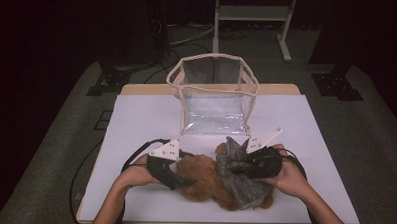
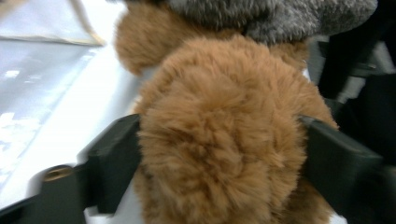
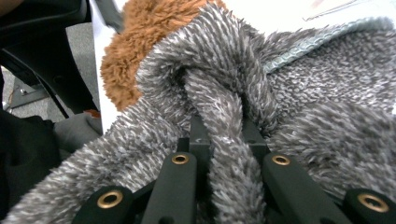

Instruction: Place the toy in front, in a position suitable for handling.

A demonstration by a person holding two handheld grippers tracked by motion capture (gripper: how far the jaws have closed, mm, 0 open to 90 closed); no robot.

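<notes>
A brown plush toy [image 1: 204, 178] lies near the front of the white-covered table [image 1: 141, 115], with a grey fleece cloth [image 1: 245, 187] draped over its right side. My left gripper [image 1: 185, 181] comes in from the left. In the left gripper view the jaws press on both sides of a rounded part of the brown plush toy [image 2: 219, 116], so my left gripper [image 2: 219, 144] is shut on it. My right gripper [image 1: 235, 168] reaches in from the right; in its own view my right gripper [image 3: 224, 135] pinches a raised fold of the grey fleece cloth [image 3: 327, 93], with the brown plush toy [image 3: 135, 42] behind.
A clear plastic bag [image 1: 214, 92] with beige trim stands open-topped at the back middle of the table. Behind the table a metal stand [image 1: 250, 13] rises from the grey floor. Cables [image 1: 135, 157] trail from both grippers across the white cover.
</notes>
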